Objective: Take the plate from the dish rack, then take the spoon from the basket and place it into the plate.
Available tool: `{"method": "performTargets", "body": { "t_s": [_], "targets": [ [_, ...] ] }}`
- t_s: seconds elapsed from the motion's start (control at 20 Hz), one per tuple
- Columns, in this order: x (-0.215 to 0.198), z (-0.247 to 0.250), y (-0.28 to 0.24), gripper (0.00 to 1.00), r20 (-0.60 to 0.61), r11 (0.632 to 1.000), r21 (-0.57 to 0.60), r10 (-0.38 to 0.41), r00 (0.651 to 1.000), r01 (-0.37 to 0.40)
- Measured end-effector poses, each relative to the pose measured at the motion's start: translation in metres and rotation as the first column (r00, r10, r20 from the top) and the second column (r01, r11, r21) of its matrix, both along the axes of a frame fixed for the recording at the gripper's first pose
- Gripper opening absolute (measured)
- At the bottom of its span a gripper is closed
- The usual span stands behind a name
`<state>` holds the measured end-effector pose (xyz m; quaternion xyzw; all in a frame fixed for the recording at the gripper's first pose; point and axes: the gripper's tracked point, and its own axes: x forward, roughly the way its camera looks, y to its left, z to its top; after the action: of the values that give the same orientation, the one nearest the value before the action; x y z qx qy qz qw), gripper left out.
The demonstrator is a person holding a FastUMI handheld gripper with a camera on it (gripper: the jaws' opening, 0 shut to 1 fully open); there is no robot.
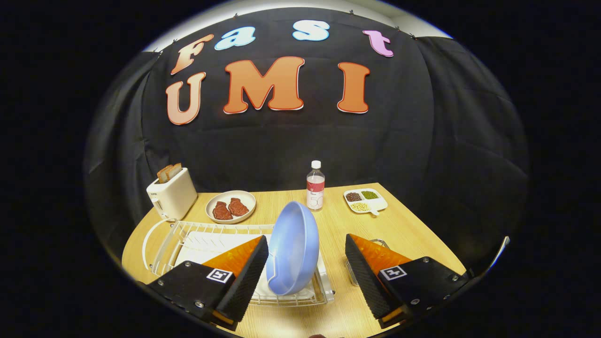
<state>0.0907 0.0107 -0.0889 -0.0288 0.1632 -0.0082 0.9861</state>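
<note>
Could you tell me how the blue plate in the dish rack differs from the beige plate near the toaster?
The blue plate stands on edge in the dish rack, between the open gripper fingers; the beige plate lies flat on the table. The blue plate is empty; the beige plate holds two reddish-brown pieces. Both are round.

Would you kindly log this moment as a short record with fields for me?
tool: open, fingers spread, tool gripping nothing
plate: blue plate standing on edge in the dish rack, between the fingers and nearer one of them
spoon: not made out
table: wooden table
far side: toaster with bread, dish of meat, bottle, divided tray of beans
stage: plate not yet taken
</note>
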Motion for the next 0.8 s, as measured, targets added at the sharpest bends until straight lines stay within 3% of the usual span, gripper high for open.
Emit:
{"method": "performTargets", "body": {
  "t_s": [0.45, 0.65, 0.8],
  "targets": [
    [0.044, -0.043, -0.005, 0.94, -0.141, 0.999, 0.002, -0.039, 0.989, 0.039],
    [0.052, -0.061, -0.004, 0.76, -0.213, 0.997, 0.029, -0.06, 0.975, 0.068],
    [0.055, -0.07, -0.007, 0.55, -0.245, 0.995, 0.014, -0.088, 0.966, 0.094]
  ]
}}
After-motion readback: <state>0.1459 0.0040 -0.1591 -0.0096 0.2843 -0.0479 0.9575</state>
